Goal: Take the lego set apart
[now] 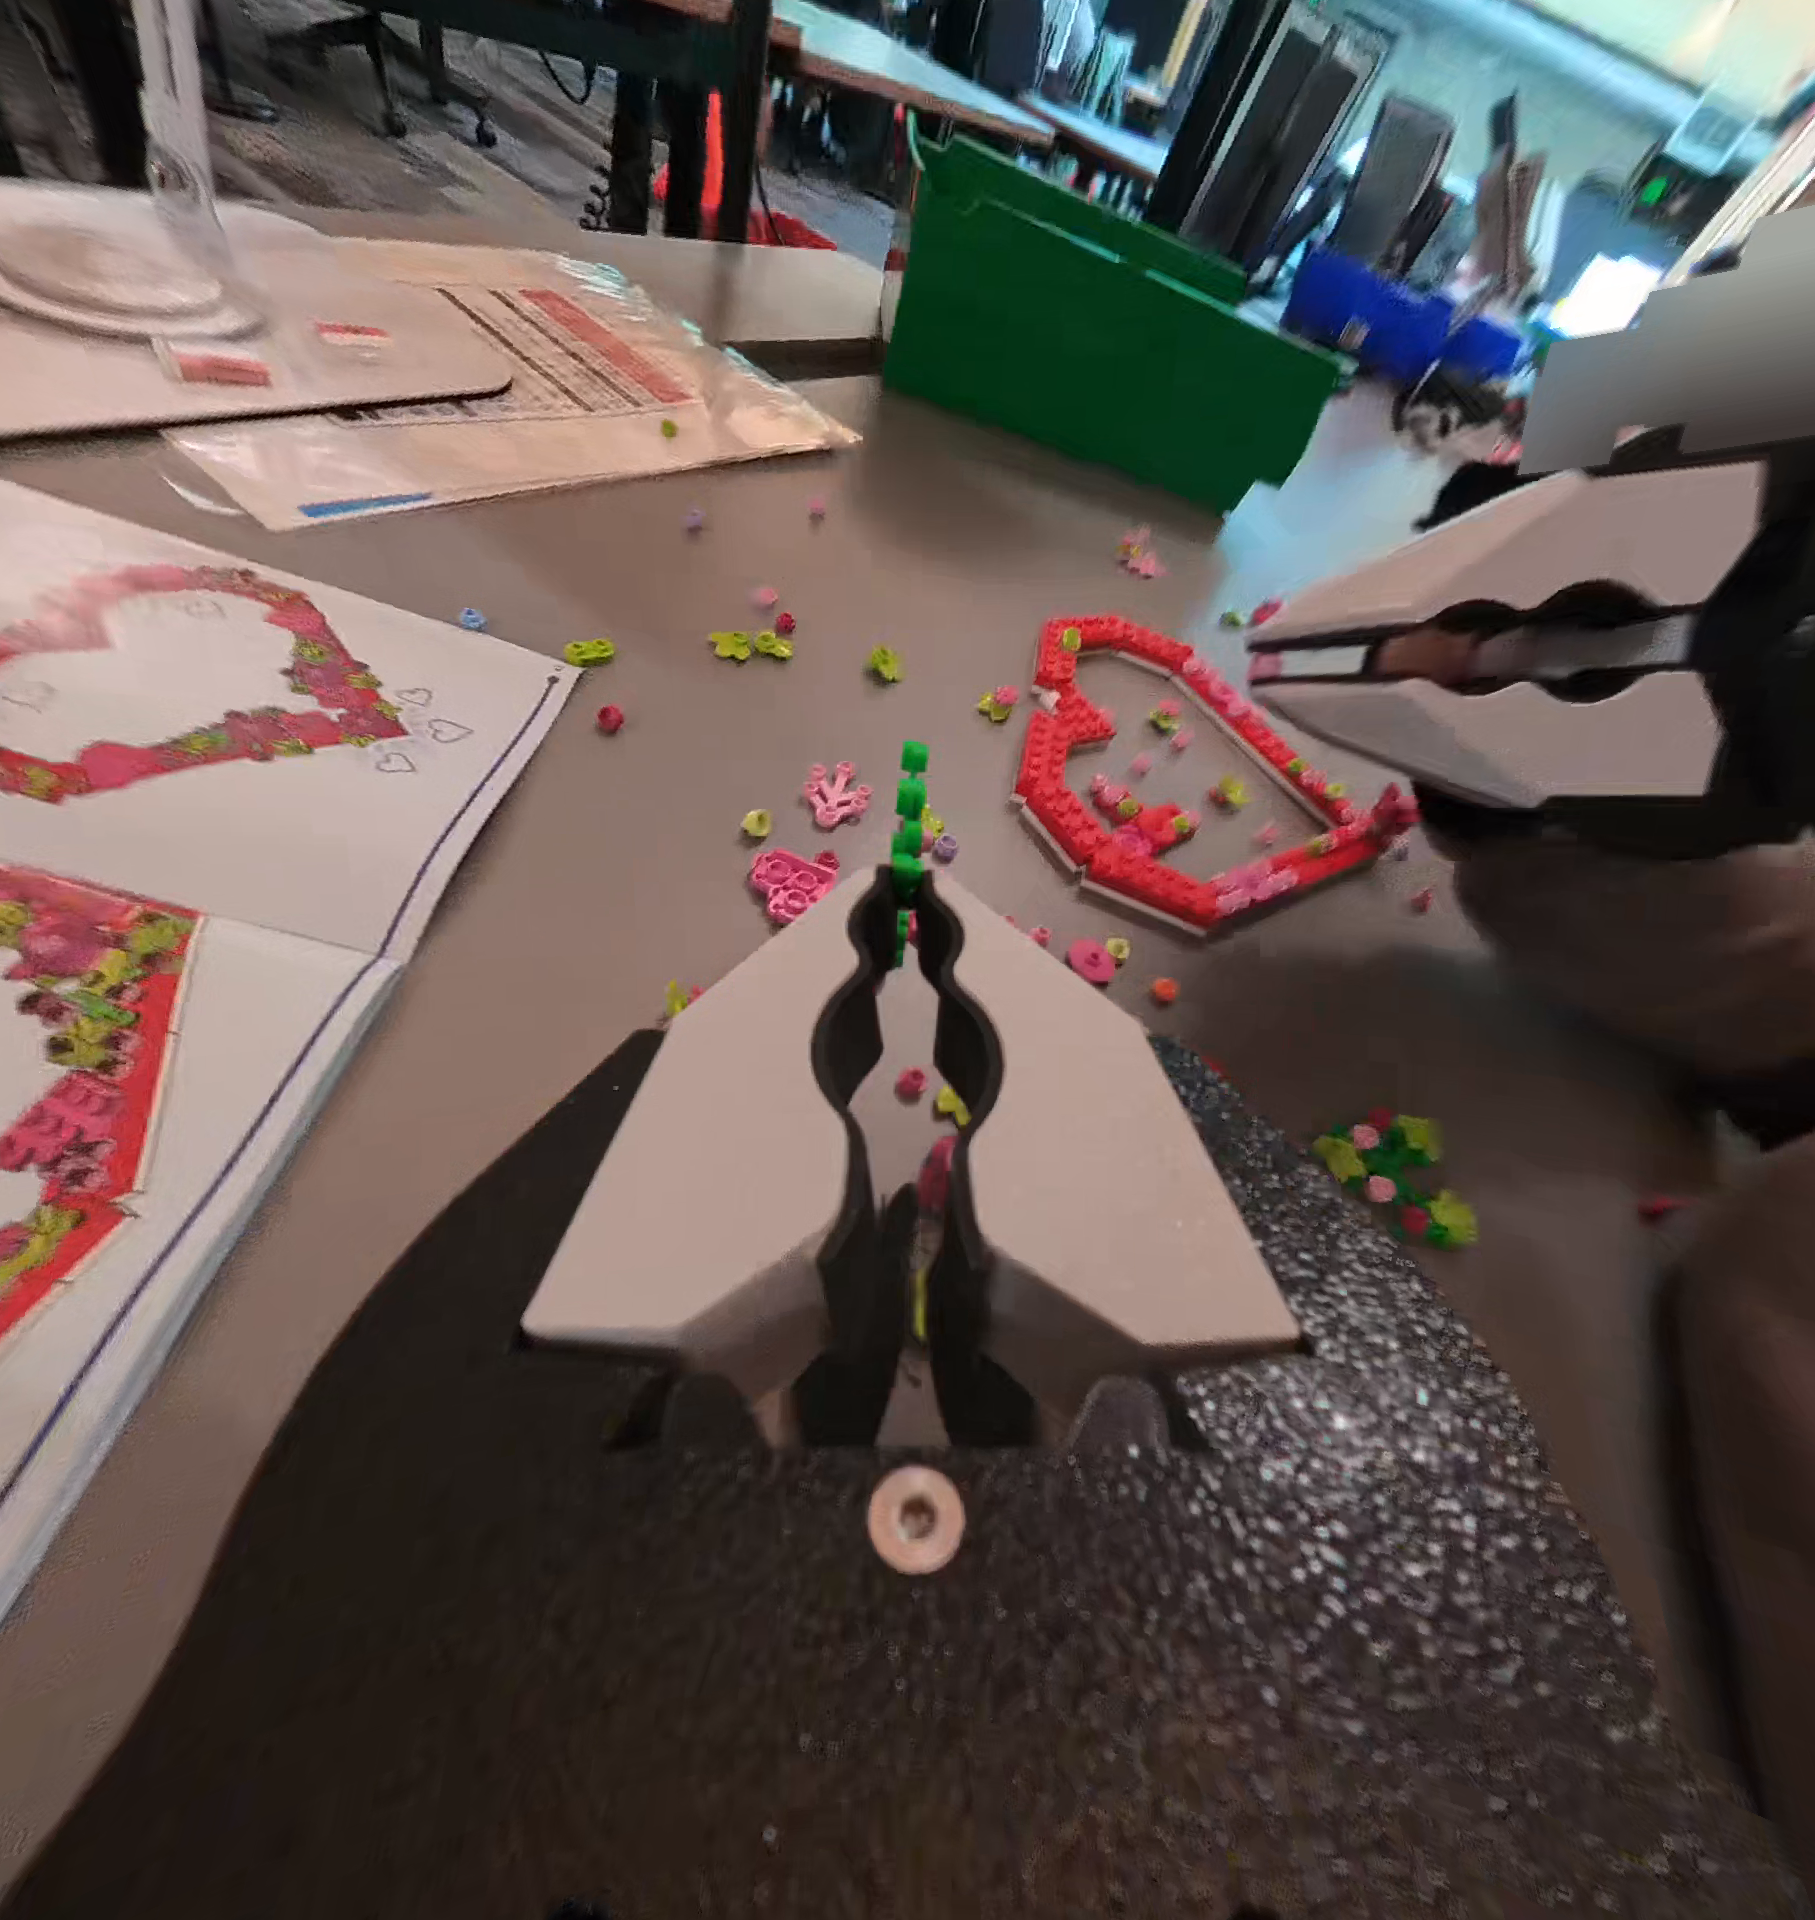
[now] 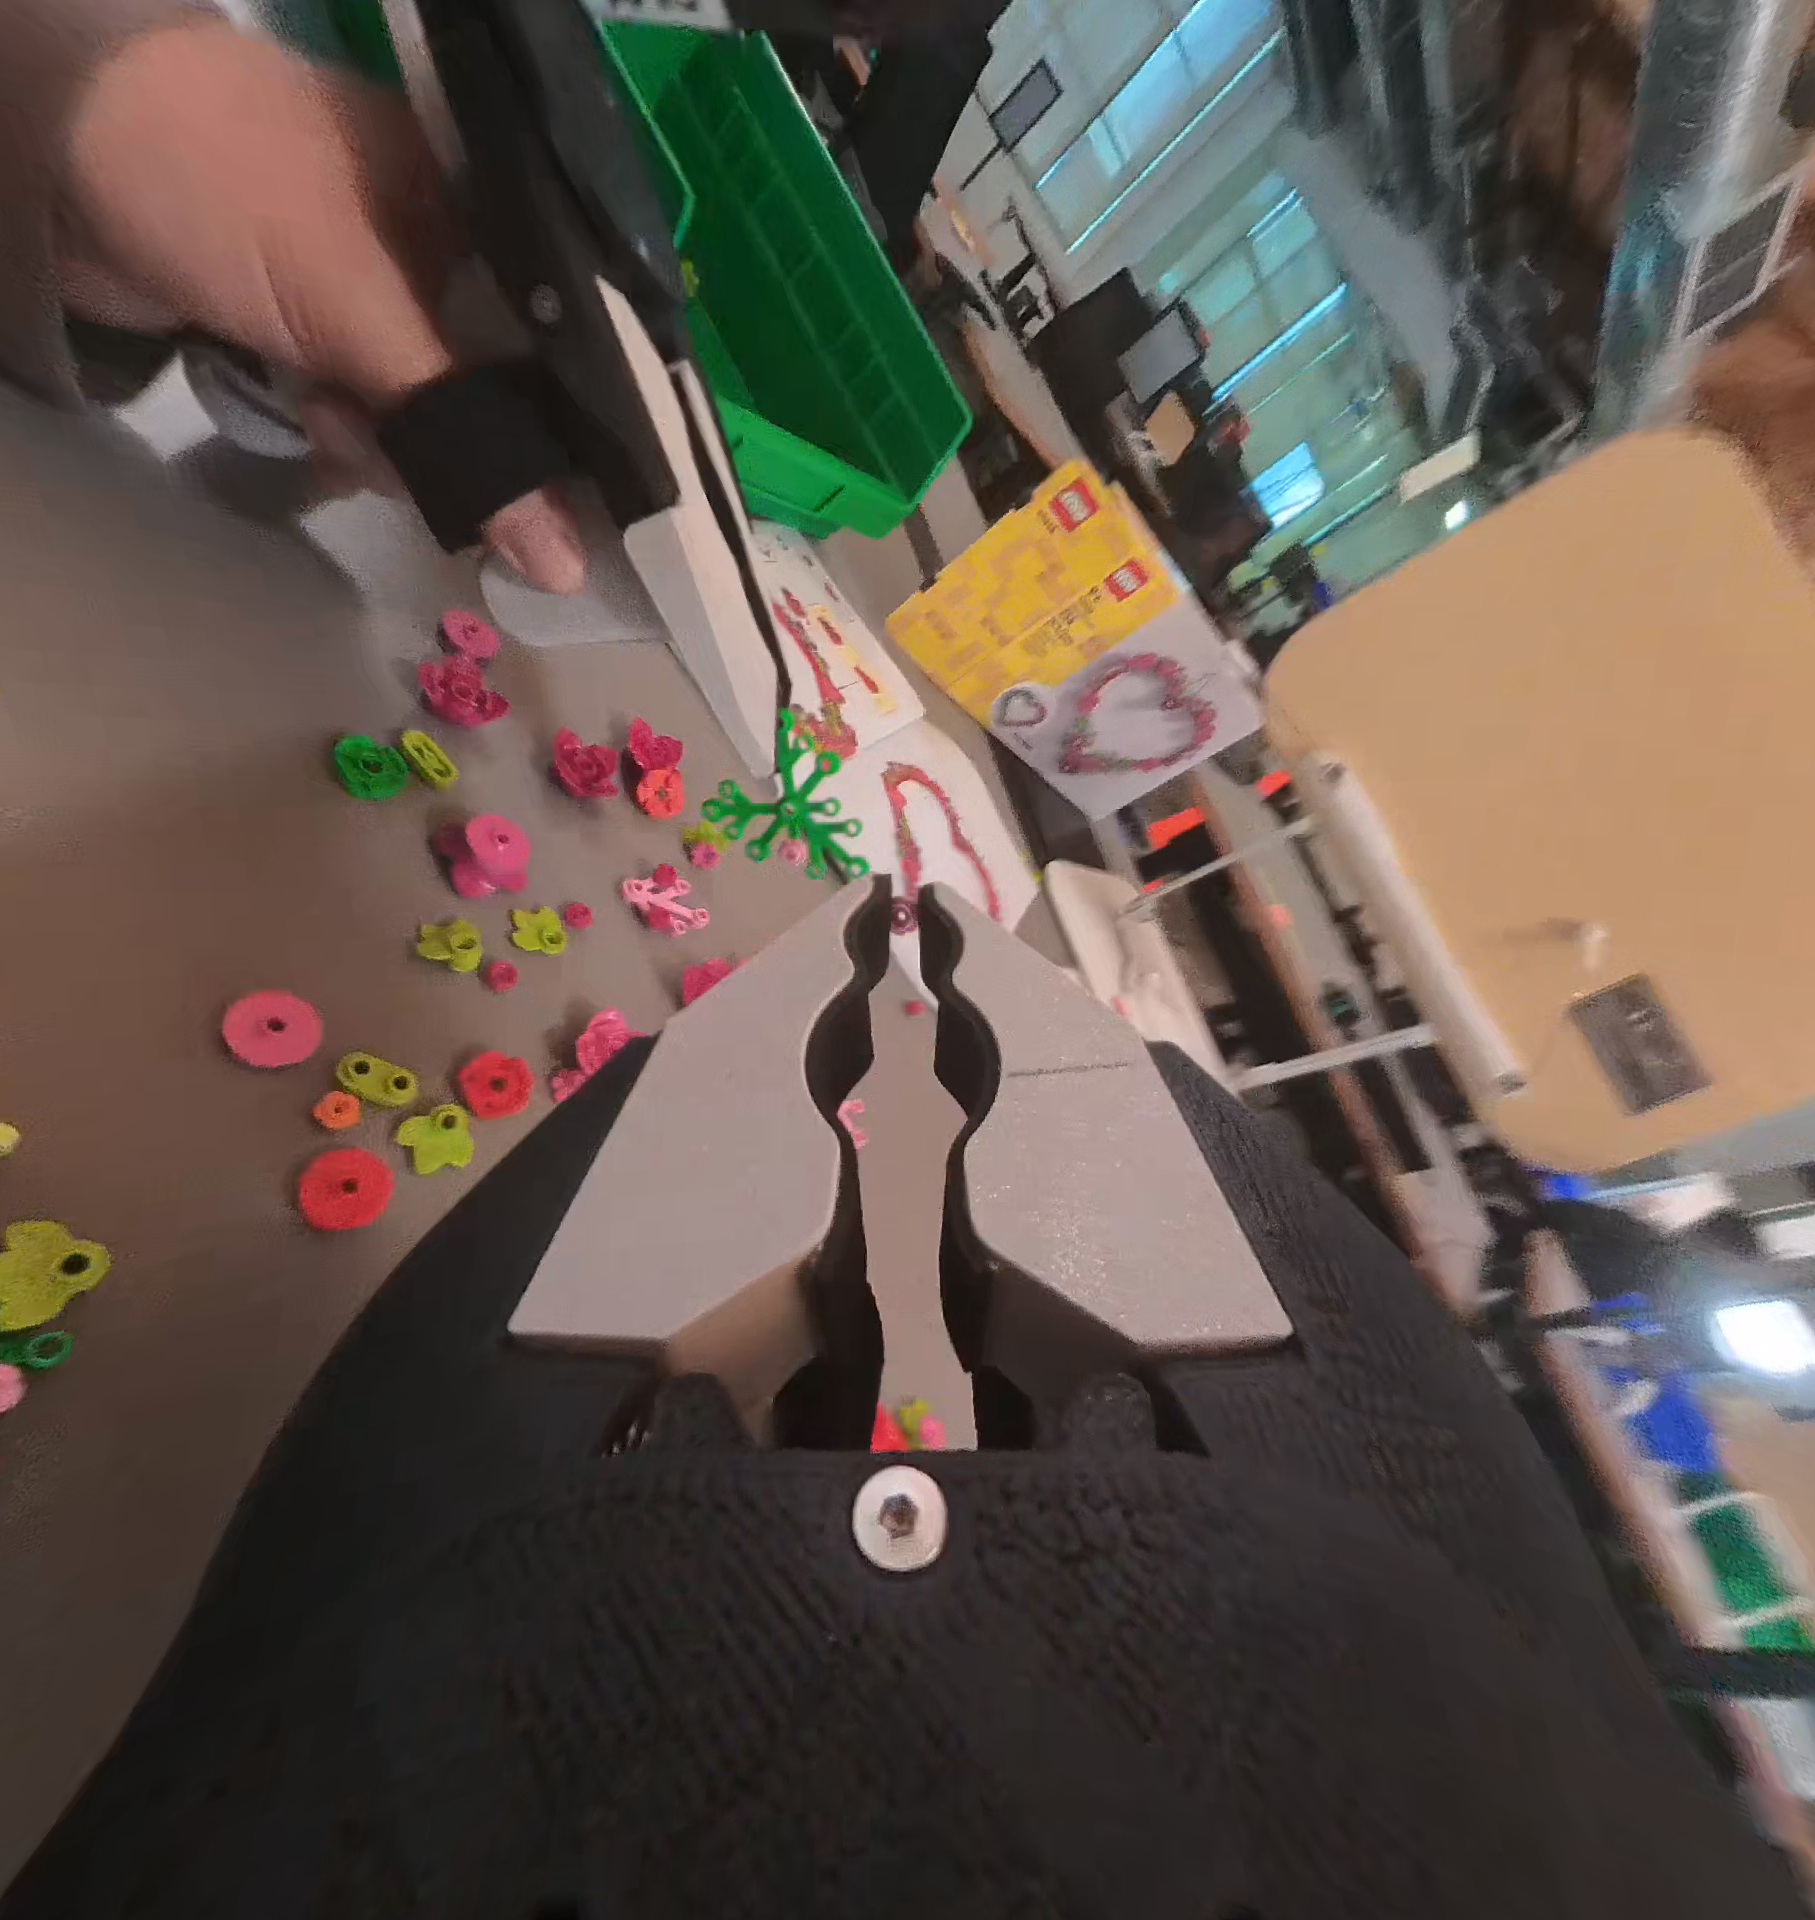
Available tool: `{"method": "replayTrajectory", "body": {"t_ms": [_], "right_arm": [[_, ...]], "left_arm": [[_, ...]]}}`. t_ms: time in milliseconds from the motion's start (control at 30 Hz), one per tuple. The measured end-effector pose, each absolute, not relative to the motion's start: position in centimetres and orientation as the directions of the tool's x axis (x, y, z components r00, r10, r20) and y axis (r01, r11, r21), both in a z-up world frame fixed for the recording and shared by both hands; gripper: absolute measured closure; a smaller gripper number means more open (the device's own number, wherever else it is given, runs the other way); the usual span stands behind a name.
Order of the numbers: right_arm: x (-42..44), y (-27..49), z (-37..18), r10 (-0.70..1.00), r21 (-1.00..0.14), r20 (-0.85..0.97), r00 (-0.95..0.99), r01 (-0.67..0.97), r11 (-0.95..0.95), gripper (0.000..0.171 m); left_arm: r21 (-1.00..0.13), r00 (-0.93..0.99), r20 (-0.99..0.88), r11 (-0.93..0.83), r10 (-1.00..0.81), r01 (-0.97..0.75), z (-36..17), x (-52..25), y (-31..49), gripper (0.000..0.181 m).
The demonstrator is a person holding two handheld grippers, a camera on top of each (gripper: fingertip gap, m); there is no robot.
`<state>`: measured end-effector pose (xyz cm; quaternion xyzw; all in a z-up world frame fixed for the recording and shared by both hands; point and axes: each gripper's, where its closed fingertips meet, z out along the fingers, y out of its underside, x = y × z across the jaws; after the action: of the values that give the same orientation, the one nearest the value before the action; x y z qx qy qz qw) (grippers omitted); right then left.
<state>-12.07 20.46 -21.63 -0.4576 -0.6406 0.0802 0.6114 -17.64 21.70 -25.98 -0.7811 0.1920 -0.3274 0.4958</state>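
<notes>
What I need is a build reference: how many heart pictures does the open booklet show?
2. On the booklet, the far heart picture fills the upper page; the near heart picture is cut off at the view's left edge.

The heart frame point(image 1: 1121, 821) is red on a grey-brown counter point(image 1: 674, 810). The stem point(image 1: 909, 821) is bright green. Scattered bits point(image 2: 467, 935) are pink, red, lime and orange. The bin point(image 1: 1079, 343) is green, the box point(image 2: 1038, 603) yellow.

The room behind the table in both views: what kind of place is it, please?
Probably an office or lab workspace. Behind the grey table stand rows of desks with dark monitors, a green storage bin, and large windows.
</notes>
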Motion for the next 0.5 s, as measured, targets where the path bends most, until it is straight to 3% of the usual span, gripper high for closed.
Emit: {"method": "replayTrajectory", "body": {"t_ms": [100,200,333,500], "right_arm": [[-11.9,21.3,-25.1,0.875,-0.769,0.467,0.125,0.546,0.332,0.167],[-11.6,21.3,-28.8,0.974,-0.777,0.199,0.111,0.624,0.088,0.166],[-12.1,21.2,-29.7,0.988,-0.806,0.024,0.154,0.588,-0.072,0.144],[-13.3,20.9,-28.0,0.966,-0.863,-0.163,0.2,0.445,-0.238,0.151]], "left_arm": [[-0.905,0.69,0.324,-0.425,-0.647,0.025,-25.9,-16.7,21.4,0.181],[-0.91,0.669,0.31,-0.414,-0.675,0.003,-25.9,-15.6,21.1,0.181],[-0.91,0.648,0.322,-0.413,-0.69,0.013,-25.8,-15.1,20.8,0.181],[-0.918,0.637,0.325,-0.395,-0.699,0.035,-25.3,-15.0,20.8,0.181]]}}
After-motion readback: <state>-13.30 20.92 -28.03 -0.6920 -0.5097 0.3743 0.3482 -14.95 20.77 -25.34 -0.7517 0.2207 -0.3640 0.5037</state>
